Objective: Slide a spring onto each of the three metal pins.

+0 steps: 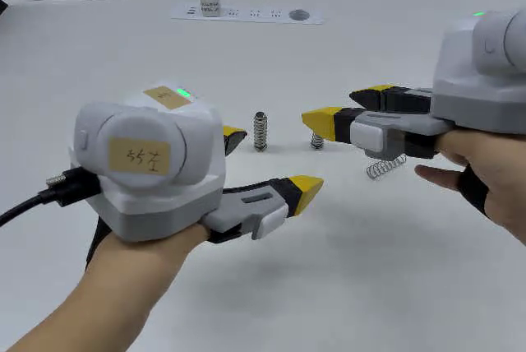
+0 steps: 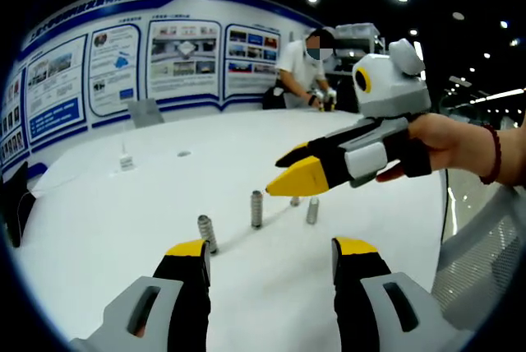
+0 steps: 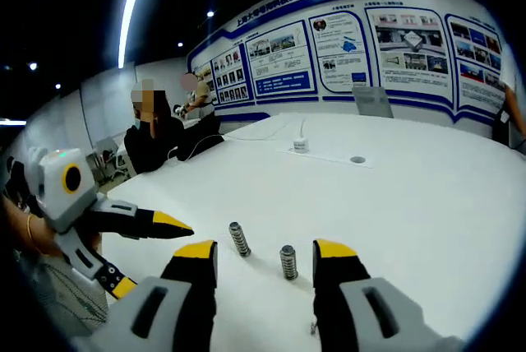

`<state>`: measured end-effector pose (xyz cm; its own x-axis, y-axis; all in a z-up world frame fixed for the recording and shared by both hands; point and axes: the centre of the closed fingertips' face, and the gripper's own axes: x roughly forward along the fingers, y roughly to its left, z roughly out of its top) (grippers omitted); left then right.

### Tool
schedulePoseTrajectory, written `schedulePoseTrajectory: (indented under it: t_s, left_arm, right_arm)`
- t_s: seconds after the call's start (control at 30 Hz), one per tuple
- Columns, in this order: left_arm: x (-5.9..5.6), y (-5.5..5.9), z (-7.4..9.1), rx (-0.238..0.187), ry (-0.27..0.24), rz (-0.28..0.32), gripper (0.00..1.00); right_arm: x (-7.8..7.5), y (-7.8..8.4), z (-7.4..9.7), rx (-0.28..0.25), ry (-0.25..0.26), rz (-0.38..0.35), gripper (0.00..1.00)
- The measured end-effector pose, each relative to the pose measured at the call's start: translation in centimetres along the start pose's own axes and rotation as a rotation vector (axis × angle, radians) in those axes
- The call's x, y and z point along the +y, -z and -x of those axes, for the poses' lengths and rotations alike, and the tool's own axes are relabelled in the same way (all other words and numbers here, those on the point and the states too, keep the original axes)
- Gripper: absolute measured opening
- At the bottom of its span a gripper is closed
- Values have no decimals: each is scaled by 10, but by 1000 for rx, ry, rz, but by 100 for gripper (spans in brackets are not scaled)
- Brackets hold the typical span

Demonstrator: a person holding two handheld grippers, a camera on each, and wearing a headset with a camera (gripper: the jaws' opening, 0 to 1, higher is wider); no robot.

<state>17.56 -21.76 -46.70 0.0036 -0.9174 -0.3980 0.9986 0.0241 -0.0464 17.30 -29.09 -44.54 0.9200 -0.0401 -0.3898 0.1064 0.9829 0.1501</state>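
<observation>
White surface (image 1: 345, 286), power strip (image 1: 246, 13) at the far edge. Tall spring (image 1: 260, 131) stands upright between the two tools. Short spring (image 1: 317, 141) stands upright just below the right tool (image 1: 345, 107) tip. Loose spring (image 1: 386, 167) lies on its side near that tool. Left tool (image 1: 269, 164) and right tool both wide apart, holding nothing.
</observation>
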Motion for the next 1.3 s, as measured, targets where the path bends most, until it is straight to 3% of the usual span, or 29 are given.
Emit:
schedulePoseTrajectory:
  t_s: [0.3,0.53,0.8,1.3]
  left_arm:
    - [-11,-2,-6,-27,33,4,61]
    - [-15,-1,-10,-26,42,-10,59]
    - [-27,3,-17,-12,70,-43,57]
    - [-37,-10,-32,-5,117,-119,52]
  right_arm:
    - [2,2,21,-3,-10,9,57]
    - [3,7,36,1,-10,2,61]
    - [5,14,51,14,-23,17,65]
    - [1,36,85,53,0,75,69]
